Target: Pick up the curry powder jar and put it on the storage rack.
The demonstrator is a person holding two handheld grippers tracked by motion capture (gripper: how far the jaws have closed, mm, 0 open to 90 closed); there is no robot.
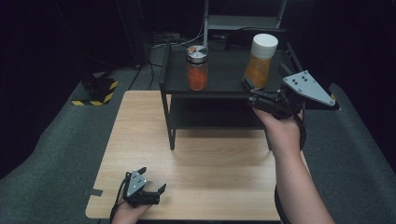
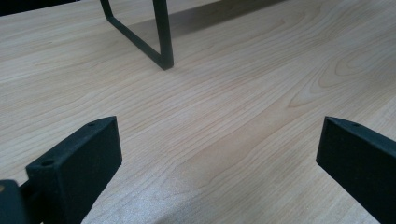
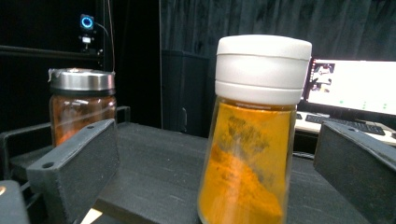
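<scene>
Two jars stood on the shelf [image 1: 224,84], the right gripper [image 1: 254,93] gaping beside the white-capped jar [image 1: 260,60], likely slick glass, best grasped mid-body.

left hand-held gripper [image 1: 154,179] low, jaws apart; right hand-held gripper [image 1: 246,84] raised, agape

A light wooden table [image 1: 205,186] stood on grey carpet [image 1: 51,144] (dark curtains behind). On it sat a black two-tier shelf [image 1: 219,79]. A yellow-and-black striped block [image 1: 95,95] lay on the floor to the left. Beyond the shelf, a lit monitor [image 3: 352,86] glowed above a keyboard [image 3: 345,122], and a small device with a blue ring light [image 3: 87,22] hung high up.
</scene>
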